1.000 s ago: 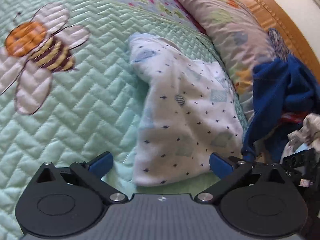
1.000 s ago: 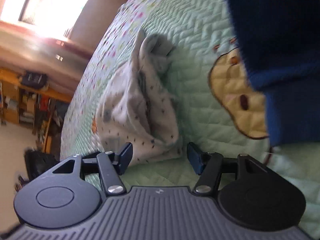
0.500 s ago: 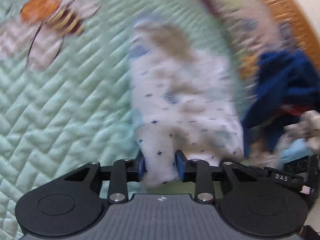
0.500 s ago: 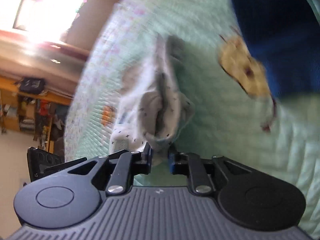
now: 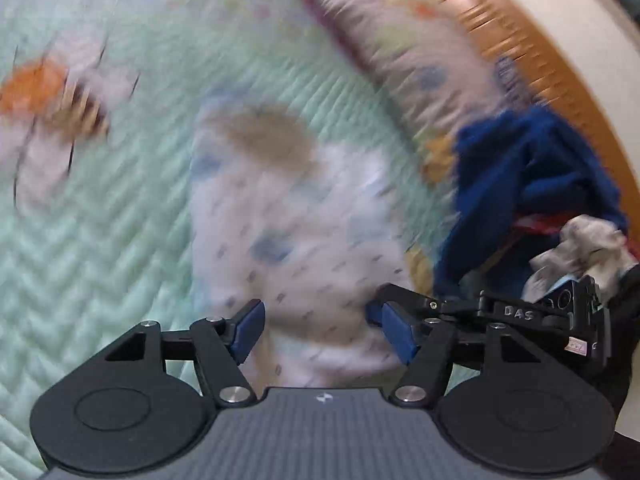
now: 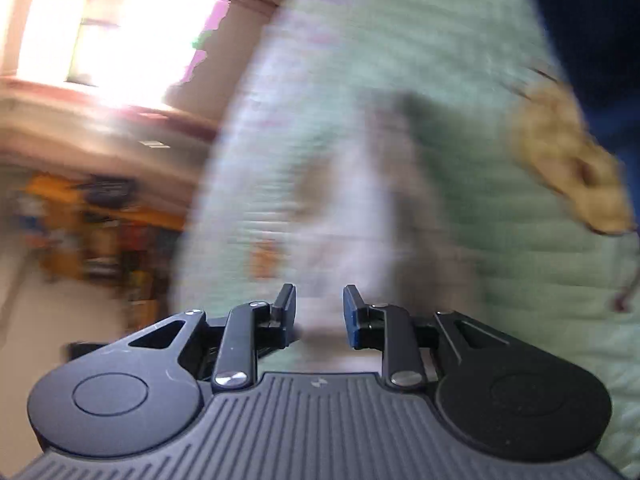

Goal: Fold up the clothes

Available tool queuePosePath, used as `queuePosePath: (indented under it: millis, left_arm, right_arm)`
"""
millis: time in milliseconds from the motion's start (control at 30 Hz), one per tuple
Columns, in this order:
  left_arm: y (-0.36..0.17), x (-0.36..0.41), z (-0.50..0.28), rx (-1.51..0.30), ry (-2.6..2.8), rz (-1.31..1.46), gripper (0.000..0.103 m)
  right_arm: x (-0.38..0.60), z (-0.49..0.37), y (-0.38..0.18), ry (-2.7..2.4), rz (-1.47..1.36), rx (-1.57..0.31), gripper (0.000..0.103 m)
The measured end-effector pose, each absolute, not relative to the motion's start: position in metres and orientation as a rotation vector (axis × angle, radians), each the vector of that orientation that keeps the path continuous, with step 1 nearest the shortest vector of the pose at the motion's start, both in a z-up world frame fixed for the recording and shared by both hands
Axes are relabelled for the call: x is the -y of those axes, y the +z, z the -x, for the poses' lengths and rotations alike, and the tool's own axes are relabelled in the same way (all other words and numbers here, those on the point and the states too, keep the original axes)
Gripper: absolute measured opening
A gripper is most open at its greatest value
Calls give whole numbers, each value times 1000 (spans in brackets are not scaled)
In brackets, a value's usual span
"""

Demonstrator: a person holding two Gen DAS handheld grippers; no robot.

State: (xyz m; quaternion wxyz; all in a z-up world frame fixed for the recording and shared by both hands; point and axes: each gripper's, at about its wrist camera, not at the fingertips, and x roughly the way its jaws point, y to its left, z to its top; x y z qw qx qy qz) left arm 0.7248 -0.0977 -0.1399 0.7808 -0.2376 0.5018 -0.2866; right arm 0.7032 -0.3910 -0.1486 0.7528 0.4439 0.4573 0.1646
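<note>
A white garment with small dark marks (image 5: 304, 232) lies on the mint quilted bedspread (image 5: 100, 264), blurred by motion. My left gripper (image 5: 322, 330) is open over its near edge, one blue pad on each side and nothing pinched. The right gripper's black body (image 5: 540, 312) reaches in from the right beside my left gripper's right finger. In the right wrist view the same garment (image 6: 352, 216) is a pale smear. My right gripper (image 6: 320, 314) stands narrowly open at the garment's near end; whether the pads touch the cloth is lost in blur.
A heap of dark blue and grey clothes (image 5: 532, 184) sits at the right by a patterned pillow (image 5: 404, 64) and the wooden headboard (image 5: 532, 52). A bee patch (image 5: 52, 92) marks the bedspread at the left. The right wrist view also shows a yellow patch (image 6: 572, 172) and a bright window (image 6: 120, 36).
Half a second ago both grippers were shut on the garment's near edge. Both have since opened, the left wide, the right slightly, and the views are swinging.
</note>
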Motion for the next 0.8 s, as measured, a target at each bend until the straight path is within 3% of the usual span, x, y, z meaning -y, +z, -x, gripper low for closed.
queuePosePath:
  millis: [33,67,133,233,300,333,367,400,433,467,500,600,700,800]
  left_arm:
    - [-142,93,-720,-1090,-618,515,56]
    - [-140,89,-715,-1077,-623,520,57]
    - [-127,80,-704,-1018,-635,529,71]
    - [-121,77,-698,-940,-646,603,80]
    - [-133,89,-705,-1021,-615,567,78]
    - [-139,91,-707,-1070,-593,542,65]
    - [-139,90,-707,-1097,-580,530,61]
    - [-130,88,-705,-1093,-571,494,61]
    - [-118,86,-701,-1075,-558,438,72]
    - [-106,88,-697,-1067,-520,367,82]
    - [-95,94,-695,-1066,-463,284,100]
    - [-61,105,-690,-1069,-354,130,102]
    - [-30,113,-687,-1085,-306,64,102]
    - [2,121,-684,-1099,-257,-2,102]
  right_arm:
    - [398,-698,-158,320,-974,-1014,10]
    - [409,-686,-161,294,-997,-1005,10]
    - [418,-667,-148,299,-1005,-954,21]
    - [408,-665,-125,382,-1033,-860,38]
    - [395,-683,-125,384,-1042,-837,46]
    - [390,-693,-129,363,-1031,-853,47]
    - [388,-700,-138,305,-993,-909,46]
    - [390,-700,-144,240,-943,-968,24]
    - [393,-696,-143,189,-897,-1007,10]
    - [394,-688,-135,160,-839,-1015,16]
    - [391,-676,-117,161,-766,-982,28]
    - [371,-660,-61,62,-573,-957,63]
    - [345,-663,-9,-60,-402,-961,65]
    - [323,-671,34,-100,-320,-955,73]
